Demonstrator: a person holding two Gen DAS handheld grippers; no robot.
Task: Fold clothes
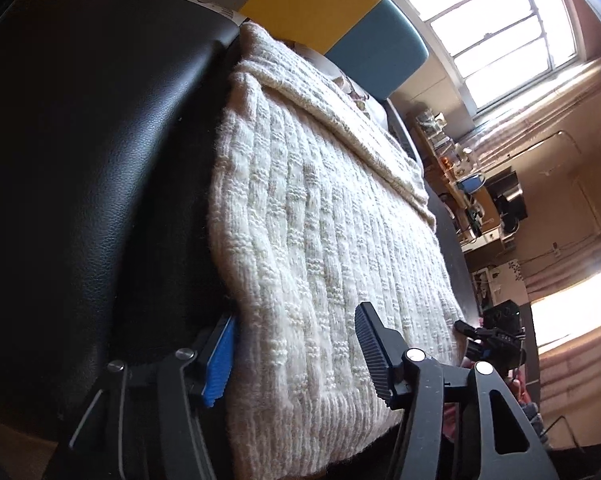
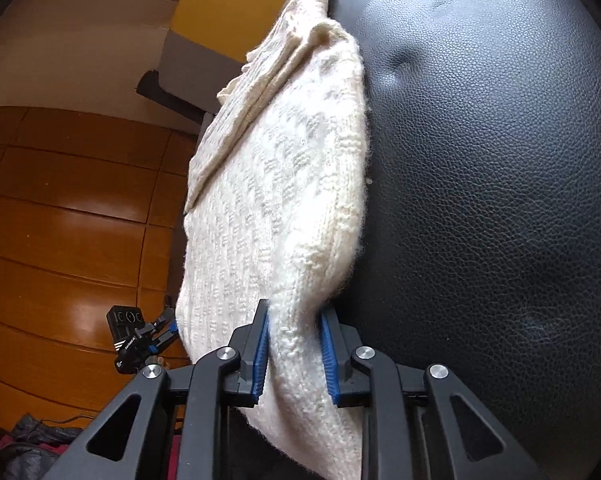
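1. The cream knit sweater lies folded on a black leather seat
2. The left tool straddles its edge, jaws apart
3. The right tool pinches a corner

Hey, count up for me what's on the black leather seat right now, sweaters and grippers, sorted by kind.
Cream knit sweater: 1
Grippers at it: 2, the left gripper and the right gripper
Total: 3, all on or at the black leather seat.
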